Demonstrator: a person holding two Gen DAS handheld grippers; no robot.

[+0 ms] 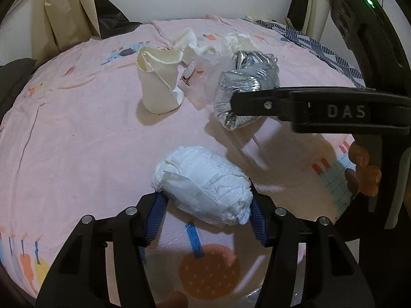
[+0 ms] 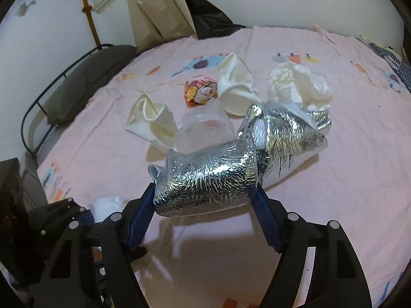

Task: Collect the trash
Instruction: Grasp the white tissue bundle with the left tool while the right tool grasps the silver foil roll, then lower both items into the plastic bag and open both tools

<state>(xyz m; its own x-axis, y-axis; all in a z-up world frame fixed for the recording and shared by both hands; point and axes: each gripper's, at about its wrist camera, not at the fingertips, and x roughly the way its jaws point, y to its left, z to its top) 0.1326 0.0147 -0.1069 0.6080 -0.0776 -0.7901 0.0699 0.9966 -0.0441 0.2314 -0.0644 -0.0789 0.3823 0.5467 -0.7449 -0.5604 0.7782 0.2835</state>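
Silver foil wrapper [image 2: 205,182] sits pinched in my right gripper [image 2: 205,200]; my left gripper [image 1: 205,205] clamps the white wad [image 1: 203,182] near the bed's [image 1: 77,141] front edge. Paper cups [image 2: 151,120], tissues [image 2: 298,84] and a coloured wrapper [image 2: 201,92] remain mid-bed, uncollected.

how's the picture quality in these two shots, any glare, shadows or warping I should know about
Left wrist view: strong fisheye bulge, dark corners, diaper sharp between the left gripper pads, soft shadows under the paper cup. Right wrist view: same warping, bright speckled glare on the foil bag in the right gripper, its shadow falling below it on the sheet.
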